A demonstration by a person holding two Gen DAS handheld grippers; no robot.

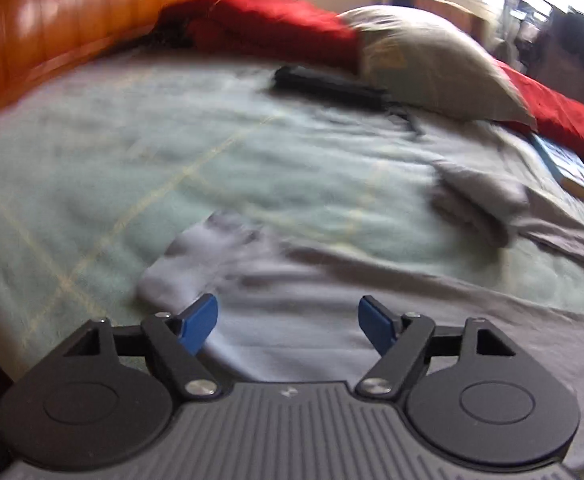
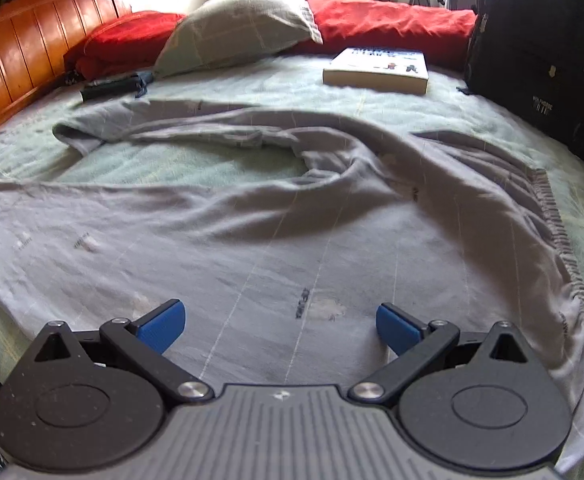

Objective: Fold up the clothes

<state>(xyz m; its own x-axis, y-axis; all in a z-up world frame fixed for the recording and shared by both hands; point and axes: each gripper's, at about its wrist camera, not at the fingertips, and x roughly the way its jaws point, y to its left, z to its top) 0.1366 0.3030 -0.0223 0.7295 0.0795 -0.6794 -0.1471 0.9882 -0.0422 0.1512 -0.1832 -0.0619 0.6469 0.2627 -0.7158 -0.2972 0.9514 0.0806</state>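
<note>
Grey garment (image 2: 276, 216) lies spread and rumpled across the pale green bedspread (image 2: 220, 160), one sleeve trailing twd the wooden headboard (image 2: 24, 44). Right gripper (image 2: 278, 326) hovers over its near edge, blue fingers wide apart, nothing btwn them. Left gripper (image 1: 288, 322) also spread wide, empty, above the garment's crumpled sleeve end; that view's blurred. Book (image 2: 377, 70), grey pillow (image 2: 248, 20), red blanket (image 2: 387, 20), black backpack (image 2: 539, 52) sit farther back.

Bed with pale green sheet (image 2: 228, 164), grey long-sleeved garment (image 2: 292, 232) spread just ahead of the right gripper, book (image 2: 375, 70) far ahead, black backpack (image 2: 539, 52) far right, beige pillow (image 2: 240, 24), red blanket (image 2: 387, 20), dark folded item (image 2: 112, 86) far left.
</note>
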